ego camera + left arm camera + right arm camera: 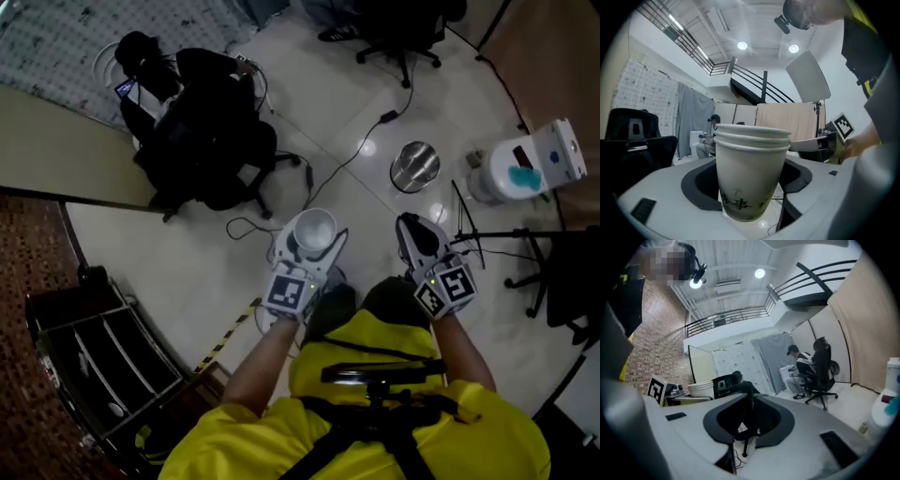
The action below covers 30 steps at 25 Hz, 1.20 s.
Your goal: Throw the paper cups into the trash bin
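Two stacked white paper cups (314,229) (750,171) stand upright between the jaws of my left gripper (312,236) (752,187), which is shut on them with the jaws wide apart. Dark print shows low on the outer cup. My right gripper (410,231) (749,401) is held beside it, to the right, with its jaws together and nothing in them. A round silver trash bin (415,166) stands on the pale floor ahead, a little beyond the right gripper. Both grippers are held in front of the person's yellow jacket, well above the floor.
A black office chair piled with dark things (208,141) stands ahead on the left, with cables (342,164) trailing over the floor. A white container with a teal part (527,169) and a tripod stand (497,236) are on the right. A black rack (94,361) is at lower left.
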Each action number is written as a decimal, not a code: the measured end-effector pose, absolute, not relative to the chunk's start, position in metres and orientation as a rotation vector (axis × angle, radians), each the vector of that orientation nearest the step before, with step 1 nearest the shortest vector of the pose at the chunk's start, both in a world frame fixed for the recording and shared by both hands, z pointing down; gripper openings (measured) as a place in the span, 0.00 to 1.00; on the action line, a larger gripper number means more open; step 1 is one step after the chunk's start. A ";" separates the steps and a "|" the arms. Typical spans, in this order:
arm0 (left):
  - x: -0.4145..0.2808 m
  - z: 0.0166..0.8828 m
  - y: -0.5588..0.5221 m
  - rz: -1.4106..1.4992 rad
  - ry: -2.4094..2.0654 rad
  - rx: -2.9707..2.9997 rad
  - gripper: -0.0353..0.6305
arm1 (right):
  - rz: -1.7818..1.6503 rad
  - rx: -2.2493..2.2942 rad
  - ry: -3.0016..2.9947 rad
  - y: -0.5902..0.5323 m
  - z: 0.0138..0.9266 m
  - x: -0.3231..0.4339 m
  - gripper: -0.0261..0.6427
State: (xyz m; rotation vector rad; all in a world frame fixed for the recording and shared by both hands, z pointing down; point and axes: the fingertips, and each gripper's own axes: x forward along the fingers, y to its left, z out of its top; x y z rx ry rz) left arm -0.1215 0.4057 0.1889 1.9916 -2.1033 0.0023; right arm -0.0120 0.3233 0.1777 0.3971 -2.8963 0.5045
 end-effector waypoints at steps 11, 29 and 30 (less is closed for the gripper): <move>-0.131 0.232 0.130 0.122 -1.744 2.223 0.55 | 0.676 0.942 -2.817 0.074 0.239 0.019 0.05; -0.056 0.529 -0.162 0.454 -1.090 2.351 0.55 | 0.897 1.508 -2.380 -0.149 0.507 0.093 0.05; -0.048 0.566 -0.164 0.492 -1.050 2.336 0.55 | 0.932 1.522 -2.345 -0.147 0.535 0.097 0.05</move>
